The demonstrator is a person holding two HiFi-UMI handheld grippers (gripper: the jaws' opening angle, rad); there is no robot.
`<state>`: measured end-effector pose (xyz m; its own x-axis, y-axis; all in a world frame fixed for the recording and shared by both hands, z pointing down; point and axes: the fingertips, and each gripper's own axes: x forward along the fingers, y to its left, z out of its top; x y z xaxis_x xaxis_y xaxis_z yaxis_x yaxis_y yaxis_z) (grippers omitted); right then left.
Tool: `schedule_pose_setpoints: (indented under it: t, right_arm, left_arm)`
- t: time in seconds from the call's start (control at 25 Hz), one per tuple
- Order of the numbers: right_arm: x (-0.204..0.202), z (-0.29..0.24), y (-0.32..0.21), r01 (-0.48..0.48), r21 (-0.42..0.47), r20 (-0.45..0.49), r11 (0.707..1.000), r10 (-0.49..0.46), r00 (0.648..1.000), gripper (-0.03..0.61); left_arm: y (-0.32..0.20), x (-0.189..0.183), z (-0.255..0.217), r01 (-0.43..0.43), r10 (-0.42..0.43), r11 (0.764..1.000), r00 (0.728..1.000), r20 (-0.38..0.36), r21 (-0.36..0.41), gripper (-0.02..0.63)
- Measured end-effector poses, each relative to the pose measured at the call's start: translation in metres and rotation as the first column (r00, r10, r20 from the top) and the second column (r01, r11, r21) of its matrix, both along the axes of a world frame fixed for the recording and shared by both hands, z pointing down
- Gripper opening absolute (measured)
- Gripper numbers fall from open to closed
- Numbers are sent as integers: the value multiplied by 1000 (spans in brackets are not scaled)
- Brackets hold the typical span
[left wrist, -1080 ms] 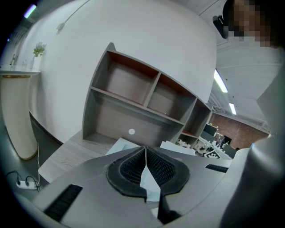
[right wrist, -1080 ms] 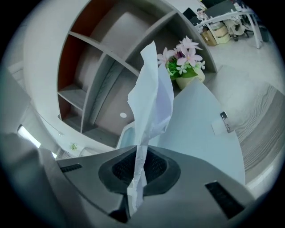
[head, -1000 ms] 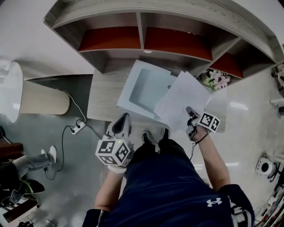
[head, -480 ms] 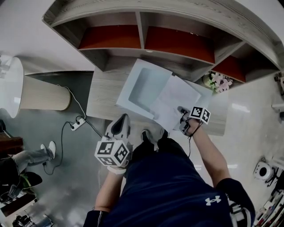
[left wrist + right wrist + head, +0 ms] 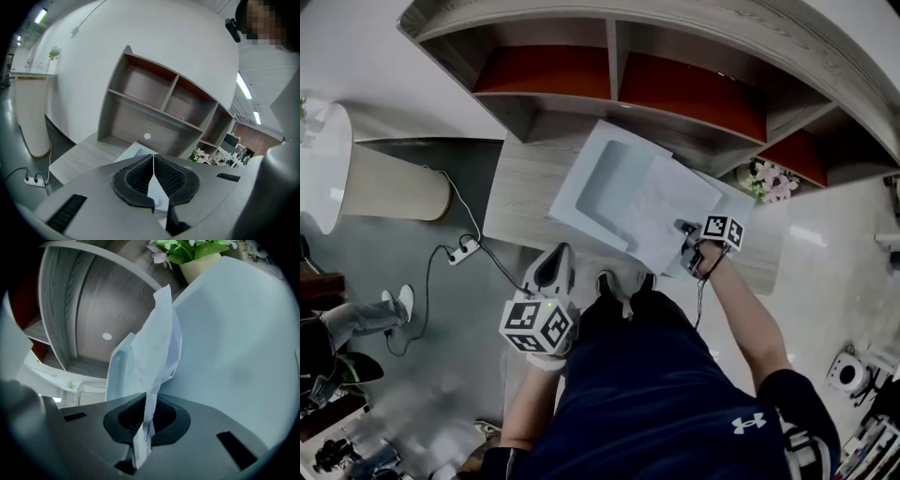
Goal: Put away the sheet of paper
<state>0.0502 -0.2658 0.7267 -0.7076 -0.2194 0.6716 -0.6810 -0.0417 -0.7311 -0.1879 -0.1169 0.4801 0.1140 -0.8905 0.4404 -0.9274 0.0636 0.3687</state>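
The sheet of paper (image 5: 661,214) lies slanted over the right part of a shallow white tray (image 5: 598,183) on the wooden desk. My right gripper (image 5: 684,232) is shut on the sheet's near right edge. In the right gripper view the sheet (image 5: 157,345) rises crumpled from between the pads of that gripper (image 5: 148,417), toward the tray wall (image 5: 117,364). My left gripper (image 5: 551,272) hangs below the desk's front edge, away from the paper. Its jaws (image 5: 153,172) are shut with nothing between them, and the tray's corner (image 5: 135,150) shows beyond them.
A grey shelf unit (image 5: 619,84) with red-backed compartments stands at the back of the desk (image 5: 520,192). A flower pot (image 5: 766,181) sits at the desk's right end. Left of the desk are a ribbed cylinder (image 5: 389,183) and a power strip (image 5: 461,251) with cables on the floor.
My right gripper has carried the sheet leftward and down, from raised beside the tray to lying over the tray's right part. The left gripper has stayed where it was.
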Motion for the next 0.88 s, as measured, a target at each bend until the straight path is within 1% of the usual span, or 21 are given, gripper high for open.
schedule_pose_setpoints:
  t: [0.28, 0.6, 0.88]
  right_arm:
    - [-21, -2, -7, 51, 4, 4, 999, -51, 999, 15]
    - [-51, -6, -16, 109, 55, 19, 993, -110, 994, 15]
    - [-74, 2, -22, 146, 53, 14, 988, -147, 989, 15]
  left_arm:
    - [8, -13, 2, 46, -46, 999, 999, 0, -10, 17]
    - [11, -23, 4, 82, -82, 997, 997, -7, -10, 17]
    - [12, -32, 5, 101, -101, 995, 995, -9, -13, 17]
